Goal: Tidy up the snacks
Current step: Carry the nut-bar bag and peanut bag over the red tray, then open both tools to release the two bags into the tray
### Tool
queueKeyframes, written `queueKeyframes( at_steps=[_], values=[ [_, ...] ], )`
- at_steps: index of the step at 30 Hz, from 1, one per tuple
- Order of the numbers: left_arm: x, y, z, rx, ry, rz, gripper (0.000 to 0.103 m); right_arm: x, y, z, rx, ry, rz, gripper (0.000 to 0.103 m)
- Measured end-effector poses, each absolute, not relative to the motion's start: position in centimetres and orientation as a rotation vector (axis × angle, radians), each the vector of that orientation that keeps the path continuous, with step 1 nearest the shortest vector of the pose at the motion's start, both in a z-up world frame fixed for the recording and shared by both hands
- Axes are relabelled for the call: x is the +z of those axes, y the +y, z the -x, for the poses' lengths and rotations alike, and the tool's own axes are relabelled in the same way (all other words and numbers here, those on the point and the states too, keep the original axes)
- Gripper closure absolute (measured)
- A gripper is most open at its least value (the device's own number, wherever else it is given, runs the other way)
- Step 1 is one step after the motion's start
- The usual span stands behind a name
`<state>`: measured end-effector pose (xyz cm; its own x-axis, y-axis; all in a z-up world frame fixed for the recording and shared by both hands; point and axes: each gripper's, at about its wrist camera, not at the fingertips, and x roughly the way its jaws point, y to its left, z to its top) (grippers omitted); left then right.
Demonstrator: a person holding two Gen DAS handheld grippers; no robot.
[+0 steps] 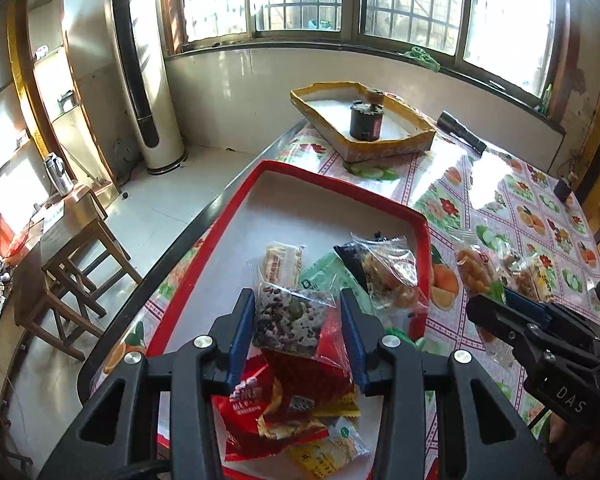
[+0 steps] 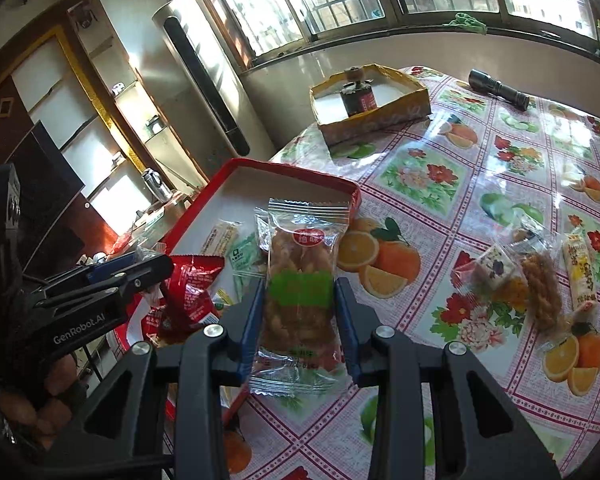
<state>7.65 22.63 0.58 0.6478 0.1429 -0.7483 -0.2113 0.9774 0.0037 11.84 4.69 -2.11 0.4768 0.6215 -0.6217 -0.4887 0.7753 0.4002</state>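
My left gripper [image 1: 296, 296] is shut on a clear packet with a dark seed bar [image 1: 288, 320], held over the near part of the red tray [image 1: 340, 188]. In the tray lie several wrapped snacks, among them a red packet [image 1: 252, 404] and a pale bar [image 1: 282, 260]. My right gripper [image 2: 300, 284] is shut on a clear packet of fried twists with a green label [image 2: 300, 280], just right of the red tray [image 2: 300, 168], over the tablecloth. Each gripper shows in the other's view: the right gripper [image 1: 496, 300] at the right, the left gripper [image 2: 156, 264] at the left.
Several loose snack packets [image 2: 540, 284] lie on the flowered tablecloth to the right. At the far end stands a yellow box [image 1: 380, 148] with a dark jar [image 1: 366, 122] in it, and beside it a black flashlight [image 1: 462, 132]. The table's edge runs along the tray's left side.
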Motion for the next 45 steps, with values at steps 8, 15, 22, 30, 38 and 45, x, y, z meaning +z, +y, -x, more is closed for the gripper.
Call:
queueKeyframes(
  at_steps=[8, 15, 22, 30, 38, 45],
  values=[
    [-0.1, 24.9, -10.5, 0.236, 0.860, 0.103, 0.061, -2.4, 9.8, -15.5, 0.749, 0.849, -0.141, 0.066],
    [-1.5, 26.9, -12.6, 0.247, 0.900, 0.137, 0.061, -3.2, 12.5, -18.5, 0.757, 0.872, -0.094, 0.066],
    [-3.2, 28.0, -14.0, 0.260, 0.948, 0.163, 0.061, -4.6, 14.3, -20.8, 0.767, 0.907, -0.075, 0.066],
    [-4.4, 28.5, -14.7, 0.273, 0.989, 0.172, 0.061, -5.7, 15.3, -21.3, 0.785, 0.938, -0.055, 0.065],
    [-3.6, 28.6, -14.3, 0.284, 0.978, 0.183, 0.057, -5.7, 14.8, -21.5, 0.790, 0.926, -0.100, 0.058],
    [-1.7, 27.3, -12.8, 0.295, 0.927, 0.177, 0.052, -3.9, 12.0, -19.5, 0.774, 0.860, -0.143, 0.044]
  ],
)
